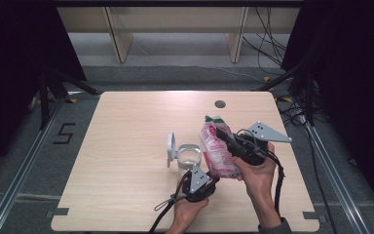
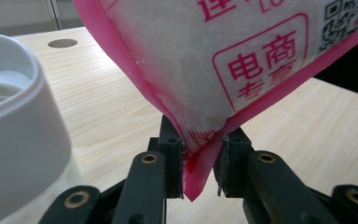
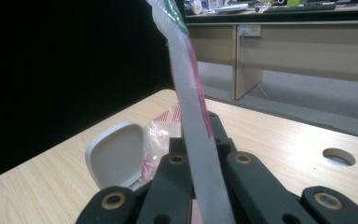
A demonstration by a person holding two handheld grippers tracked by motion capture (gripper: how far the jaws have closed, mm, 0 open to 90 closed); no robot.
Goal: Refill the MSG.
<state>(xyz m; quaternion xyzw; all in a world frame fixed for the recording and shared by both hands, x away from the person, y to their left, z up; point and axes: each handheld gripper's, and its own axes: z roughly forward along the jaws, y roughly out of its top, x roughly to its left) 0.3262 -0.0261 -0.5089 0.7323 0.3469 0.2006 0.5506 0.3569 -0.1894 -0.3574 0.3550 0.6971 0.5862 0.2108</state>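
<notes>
pink bag [image 1: 217, 151] clamped by right gripper [image 1: 224, 135], left gripper [image 2: 200, 163] pinching its corner

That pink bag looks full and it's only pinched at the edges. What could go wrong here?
Two risks, I think.

1. The left gripper has only the bottom corner of the pink bag between its fingers; that thin seam could slip out or tear.

2. The right gripper clamps the bag's flat edge. If either grip fails, the bag could swing into the open white container beside it and tip it.
</notes>
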